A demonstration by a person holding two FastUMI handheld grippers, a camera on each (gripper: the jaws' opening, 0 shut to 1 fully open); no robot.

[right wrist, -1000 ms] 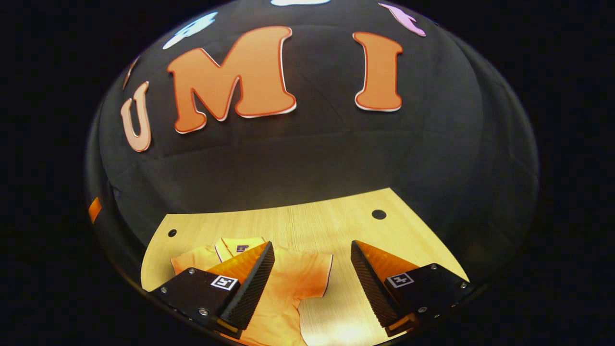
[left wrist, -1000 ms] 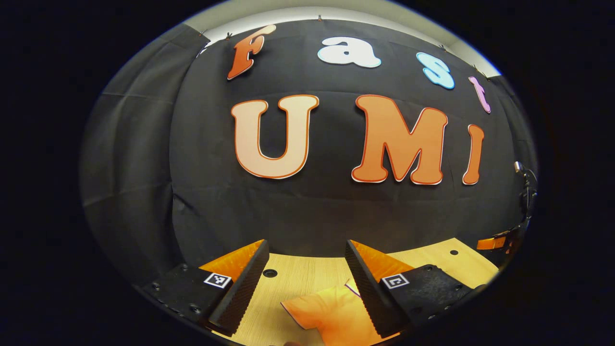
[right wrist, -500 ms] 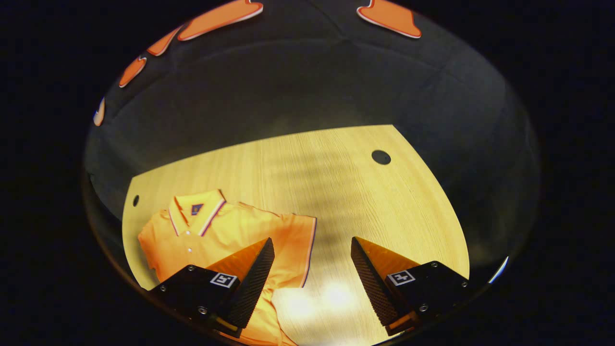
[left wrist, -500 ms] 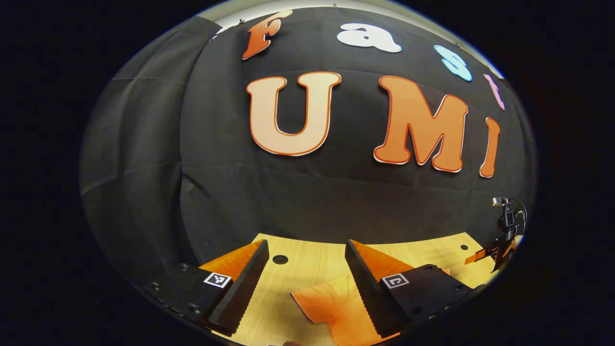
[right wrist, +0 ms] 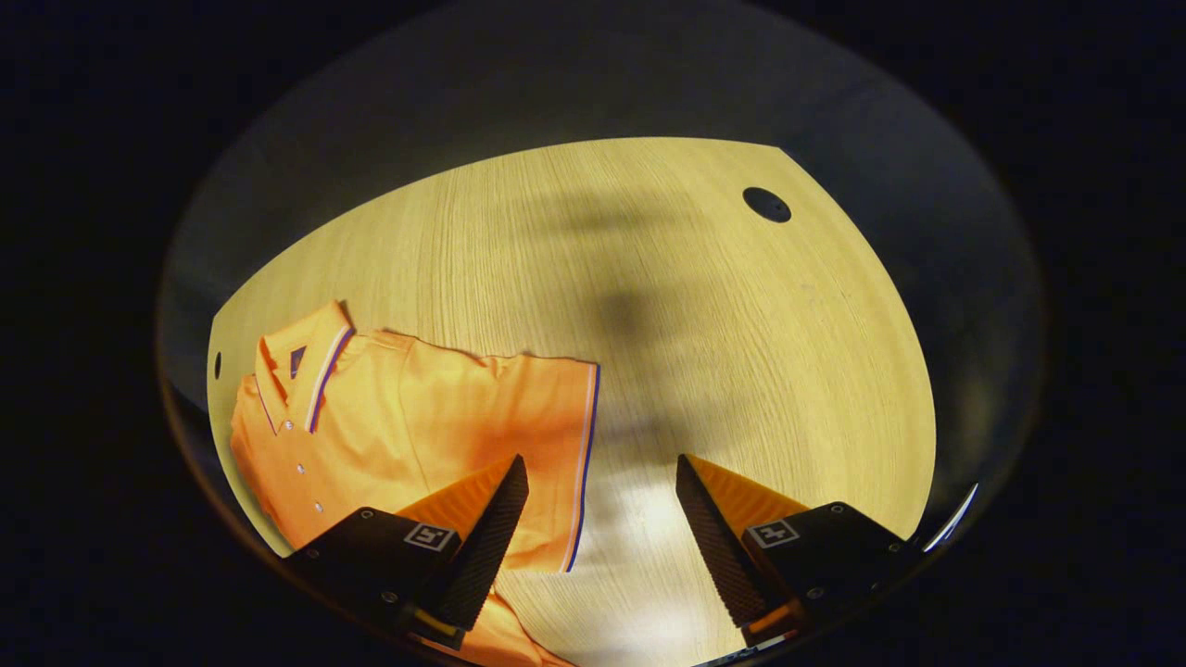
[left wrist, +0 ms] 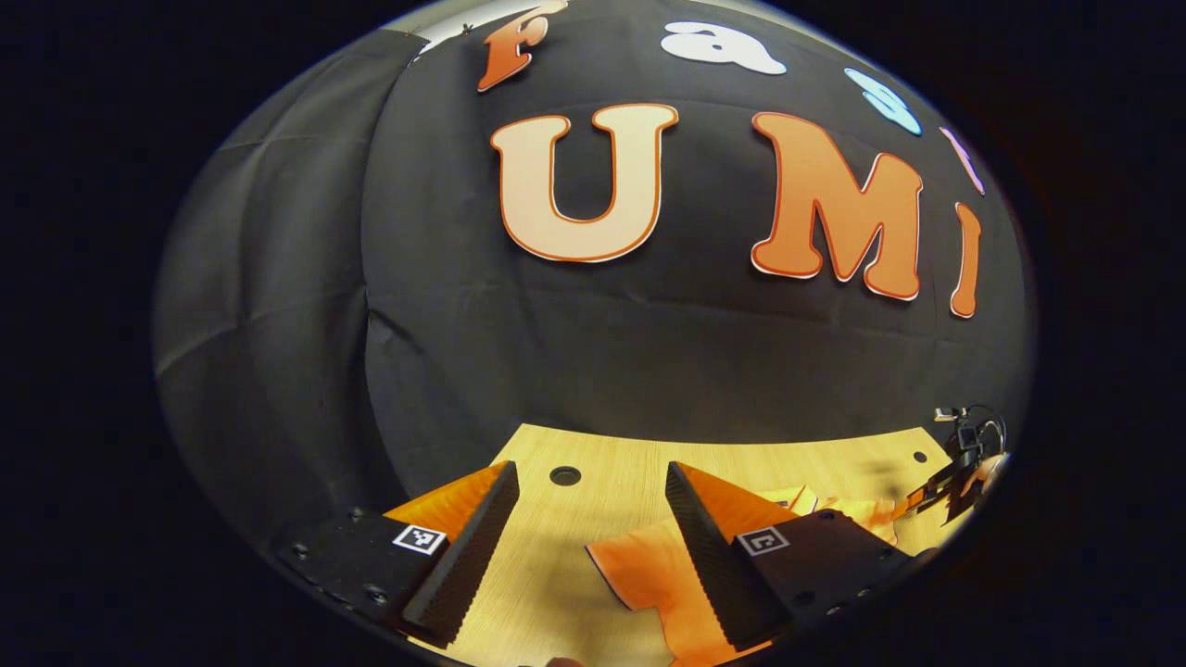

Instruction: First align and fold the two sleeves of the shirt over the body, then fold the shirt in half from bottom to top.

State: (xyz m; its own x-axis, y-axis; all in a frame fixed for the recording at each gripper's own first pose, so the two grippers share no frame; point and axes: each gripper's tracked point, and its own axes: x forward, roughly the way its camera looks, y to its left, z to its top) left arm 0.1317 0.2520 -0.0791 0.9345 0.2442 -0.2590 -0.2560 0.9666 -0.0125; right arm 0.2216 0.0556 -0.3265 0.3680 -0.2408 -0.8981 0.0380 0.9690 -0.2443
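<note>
In the right gripper view, the right claw (right wrist: 600, 519) hangs above the bench (right wrist: 704, 315) with its fingers spread wide and nothing between them. Its one finger (right wrist: 482, 537) stands over the hem of the polo shirt's sleeve (right wrist: 542, 435), and its other finger (right wrist: 713, 537) stands over bare wood; whether either touches what lies below cannot be told from this angle. The orange polo shirt (right wrist: 398, 426) lies flat on the bench, front up, with the sleeve spread outward and edged by a striped band. Farther off lies its collar (right wrist: 306, 366), then a row of small buttons (right wrist: 301, 468) down the placket. Beyond the shirt, a dark round hole (right wrist: 767, 205) sits in the bench near its far corner.

In the left gripper view, the left claw (left wrist: 593, 547) is likewise wide open and holds nothing. The shirt's other sleeve (left wrist: 649, 579) lies on the wood between the fingers and runs under the nearer one (left wrist: 713, 556). Past it, a round hole (left wrist: 564, 476) marks the bench top. At the far edge, the right gripper's body (left wrist: 959, 468) appears small over the shirt.
</note>
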